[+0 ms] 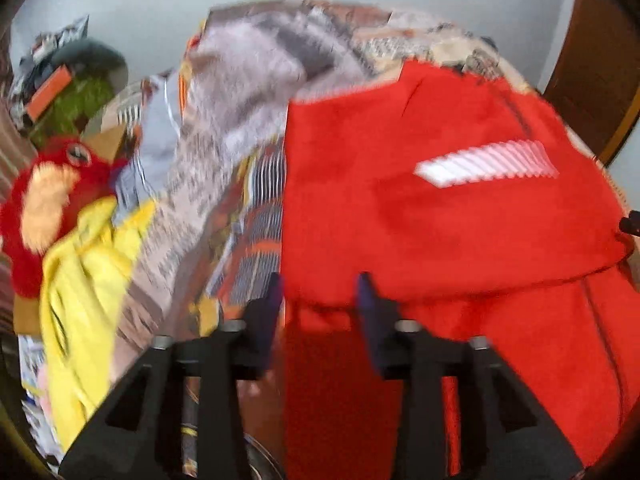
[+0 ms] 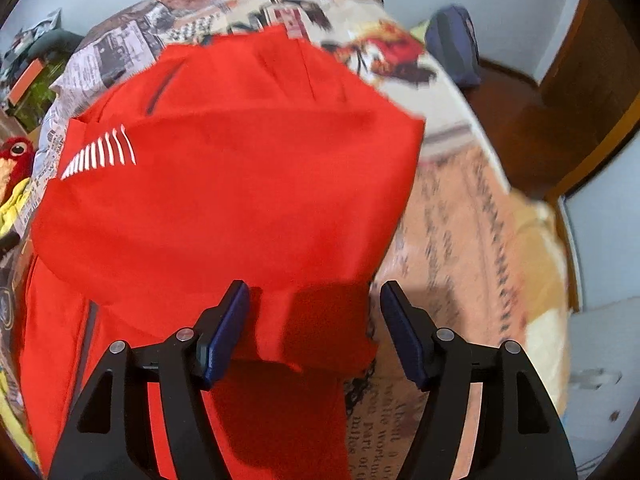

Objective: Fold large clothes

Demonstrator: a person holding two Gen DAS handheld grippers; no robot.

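Fingers of left gripper (image 1: 320,292): parted about halfway, pads clear of cloth, nothing held; red garment (image 1: 440,208) beyond and to the right of the tips, its folded edge lying just across the gap. Left of those fingers: yellow cloth (image 1: 84,280), red plush toy (image 1: 48,200), both near the garment's free side. Fingers of right gripper (image 2: 314,300): likewise parted about halfway, nothing gripped; same red garment (image 2: 224,200) ahead and to the left of the tips, a loose flap lying between the jaws, untouched as far as can be told. Risks, judged: top fold unpinned, likely to slide or spring open on so soft a base; flap between right jaws apt to snag and drag the fold askew on withdrawal; yellow cloth close enough to be caught up in a next grasp. Surface: newsprint-patterned bedcover (image 2: 460,240), rumpled, under and right of the garment. Room: pale wall (image 1: 160,12) behind, brown wooden door (image 2: 592,92) far right of the fingers.
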